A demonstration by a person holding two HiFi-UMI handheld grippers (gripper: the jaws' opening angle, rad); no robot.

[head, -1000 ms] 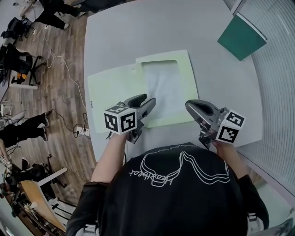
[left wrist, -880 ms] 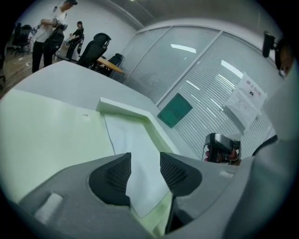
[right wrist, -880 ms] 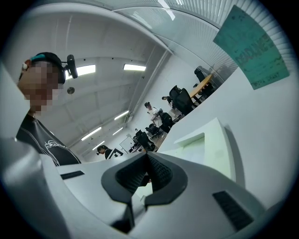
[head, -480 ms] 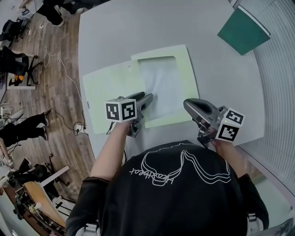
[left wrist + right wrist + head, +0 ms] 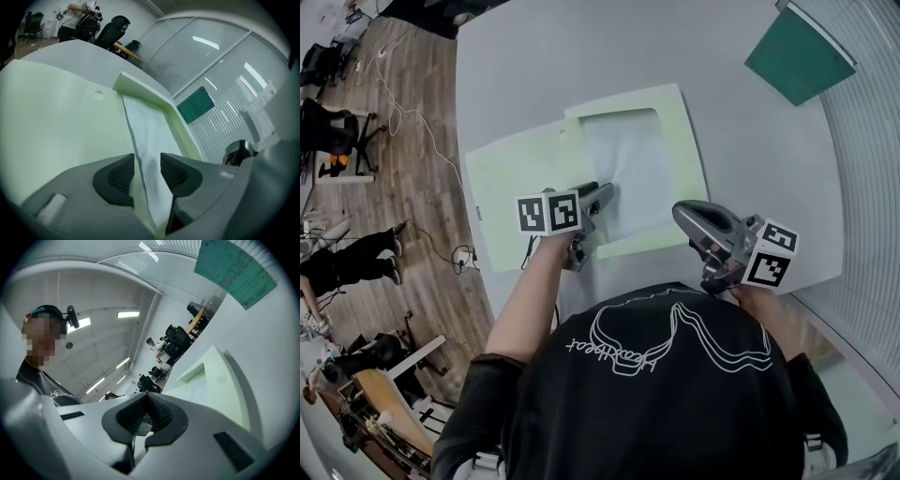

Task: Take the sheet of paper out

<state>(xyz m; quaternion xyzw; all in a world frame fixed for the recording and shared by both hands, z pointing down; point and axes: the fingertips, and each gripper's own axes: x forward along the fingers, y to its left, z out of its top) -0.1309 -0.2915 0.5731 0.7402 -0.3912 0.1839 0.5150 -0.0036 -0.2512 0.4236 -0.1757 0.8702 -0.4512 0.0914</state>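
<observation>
My left tongs (image 5: 147,165) are slightly apart, with the sheet of paper (image 5: 149,126) between them, its far end inside the green folder (image 5: 56,117). I'd pinch the paper only, then pull flat. My right tongs (image 5: 147,404) are closed and empty.

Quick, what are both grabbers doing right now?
Left gripper: open, jaws apart around the sheet of paper, not clamped.
Right gripper: shut, holding nothing.

Wood floor (image 5: 403,216); grey table (image 5: 534,56); slatted blinds (image 5: 872,141); black office chair (image 5: 111,32).
</observation>
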